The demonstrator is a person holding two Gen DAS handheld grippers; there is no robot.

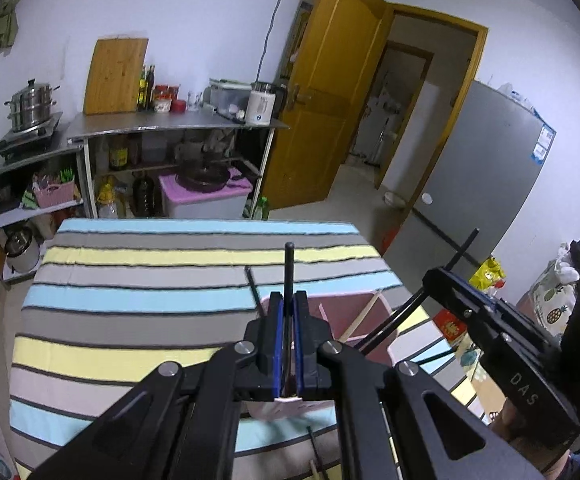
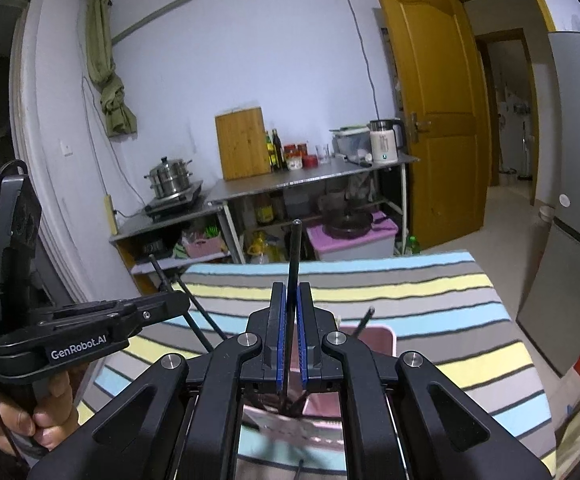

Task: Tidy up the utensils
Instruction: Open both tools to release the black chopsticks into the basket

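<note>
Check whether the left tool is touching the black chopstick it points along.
Touching. The left wrist view shows the left tool with its blue pads closed against both sides of the black chopstick, which sticks up above the pink bin.

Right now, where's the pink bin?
The pink bin sits on the striped cloth, just beyond the left gripper, right of centre.

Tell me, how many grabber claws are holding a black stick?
2. The left gripper pinches one black chopstick above the pink bin. The right gripper pinches another black chopstick over the same bin. More sticks in the bin may be hidden.
</note>
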